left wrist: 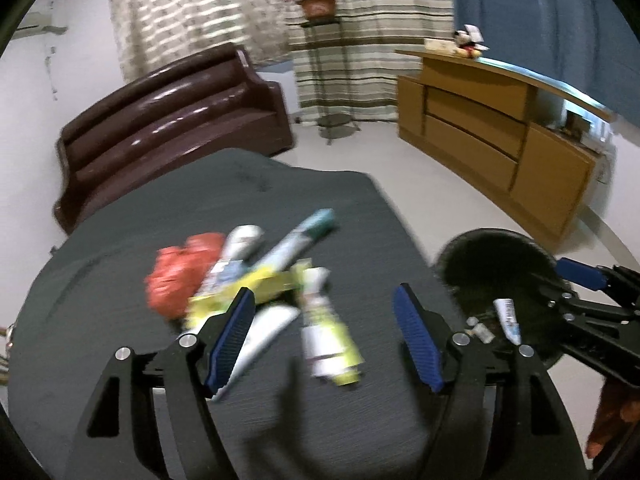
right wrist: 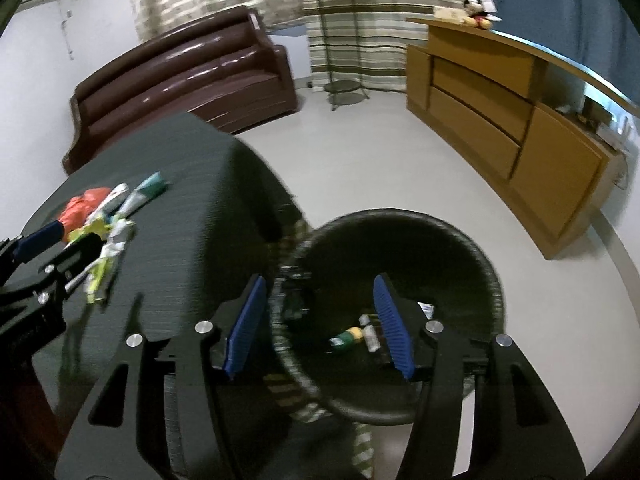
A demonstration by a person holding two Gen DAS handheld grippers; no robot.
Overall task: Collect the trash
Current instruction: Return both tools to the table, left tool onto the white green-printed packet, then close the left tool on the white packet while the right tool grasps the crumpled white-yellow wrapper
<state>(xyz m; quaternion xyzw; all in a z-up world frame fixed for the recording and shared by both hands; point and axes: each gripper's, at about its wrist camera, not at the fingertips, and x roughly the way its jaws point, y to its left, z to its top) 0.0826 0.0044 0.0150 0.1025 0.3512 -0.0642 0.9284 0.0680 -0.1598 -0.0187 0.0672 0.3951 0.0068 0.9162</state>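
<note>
grey table [left wrist: 120, 280] bearing trash pile [left wrist: 256, 276]

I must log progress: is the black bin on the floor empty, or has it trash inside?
Not empty. The black bin holds several small items, among them a green-and-yellow bottle.

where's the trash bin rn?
The trash bin stands on the floor just off the table's right edge. In the right wrist view it is directly under the open right claw, with a few items already inside.

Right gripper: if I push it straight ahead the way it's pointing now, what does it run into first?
Most likely the inside of the black bin. The right gripper, jaws open and empty, points down into its mouth, toward the small bottles on the bottom. The near rim looks close, though depth is unclear.
</note>
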